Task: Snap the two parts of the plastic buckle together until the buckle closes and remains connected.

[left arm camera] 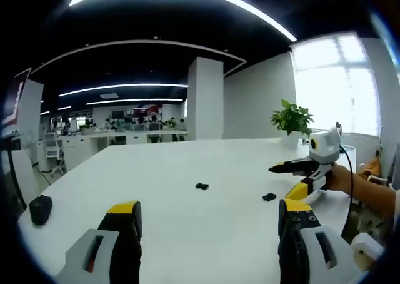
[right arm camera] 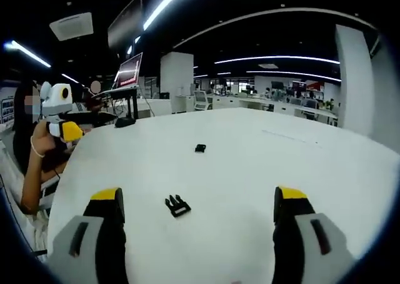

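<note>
Two small black buckle parts lie apart on the white table (left arm camera: 156, 171). The pronged part (right arm camera: 177, 205) lies just ahead of my right gripper (right arm camera: 199, 202), between its open jaws and slightly left of centre. It is the same piece as the pronged part (left arm camera: 269, 197) in the left gripper view. The other part (right arm camera: 200, 148) rests farther out, mid-table. From the left gripper view this other part (left arm camera: 201, 186) sits ahead of my left gripper (left arm camera: 209, 218), whose jaws are wide apart and hold nothing. The right gripper (left arm camera: 276, 168) hovers above the table, held by a hand (left arm camera: 340, 177).
A black mouse-like object (left arm camera: 40, 209) sits near the table's left edge. A potted plant (left arm camera: 292, 118) stands at the far right corner. A laptop on a stand (right arm camera: 128, 71) rises beyond the table. The person's arm (right arm camera: 31, 165) holds the left gripper (right arm camera: 100, 117) at the table's edge.
</note>
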Available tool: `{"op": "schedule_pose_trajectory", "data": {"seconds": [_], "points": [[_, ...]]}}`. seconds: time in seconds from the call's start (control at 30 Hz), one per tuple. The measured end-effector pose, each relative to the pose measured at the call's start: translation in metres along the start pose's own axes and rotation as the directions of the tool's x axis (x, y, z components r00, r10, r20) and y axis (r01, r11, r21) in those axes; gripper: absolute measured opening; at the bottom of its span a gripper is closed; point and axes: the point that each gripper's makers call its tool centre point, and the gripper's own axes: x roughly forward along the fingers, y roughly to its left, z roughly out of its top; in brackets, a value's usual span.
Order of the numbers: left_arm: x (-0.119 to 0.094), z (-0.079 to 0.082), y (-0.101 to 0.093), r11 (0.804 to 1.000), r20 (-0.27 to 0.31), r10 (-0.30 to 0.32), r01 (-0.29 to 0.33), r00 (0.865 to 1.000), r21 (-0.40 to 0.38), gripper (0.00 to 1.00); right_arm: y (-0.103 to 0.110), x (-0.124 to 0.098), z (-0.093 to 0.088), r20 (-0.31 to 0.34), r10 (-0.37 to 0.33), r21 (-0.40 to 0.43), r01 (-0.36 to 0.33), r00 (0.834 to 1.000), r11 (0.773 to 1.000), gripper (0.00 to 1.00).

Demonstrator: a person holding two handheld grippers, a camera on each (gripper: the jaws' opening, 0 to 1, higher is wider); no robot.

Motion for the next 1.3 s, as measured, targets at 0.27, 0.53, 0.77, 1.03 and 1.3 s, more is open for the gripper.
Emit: {"op": "schedule_pose_trajectory", "data": {"seconds": [0.27, 0.53, 0.77, 1.03, 1.3], "points": [[0.020, 0.010, 0.002, 0.999, -0.008, 0.033, -0.033, 0.999, 0.016, 0.92, -0.012, -0.014, 0.006, 0.036, -0.083, 0.027, 0.082, 0.996, 0.996, 1.00], [0.041, 0.022, 0.007, 0.999, 0.024, 0.044, -0.044, 0.999, -0.008, 0.90, -0.015, -0.020, 0.008, 0.040, -0.116, 0.042, 0.114, 0.992, 0.993, 1.00], [0.061, 0.019, 0.019, 0.996, 0.022, 0.090, -0.089, 0.996, -0.023, 0.90, -0.011, -0.022, 0.011, 0.039, -0.129, 0.034, 0.127, 0.991, 0.991, 1.00], [0.083, 0.011, 0.023, 0.991, 0.014, 0.120, -0.119, 0.993, -0.057, 0.90, -0.010, -0.022, 0.006, 0.027, -0.133, 0.030, 0.132, 0.991, 0.991, 1.00], [0.108, 0.000, 0.016, 0.991, -0.010, 0.111, -0.112, 0.994, -0.080, 0.90, -0.012, -0.026, 0.002, 0.015, -0.146, 0.026, 0.145, 0.989, 0.989, 1.00]]}}
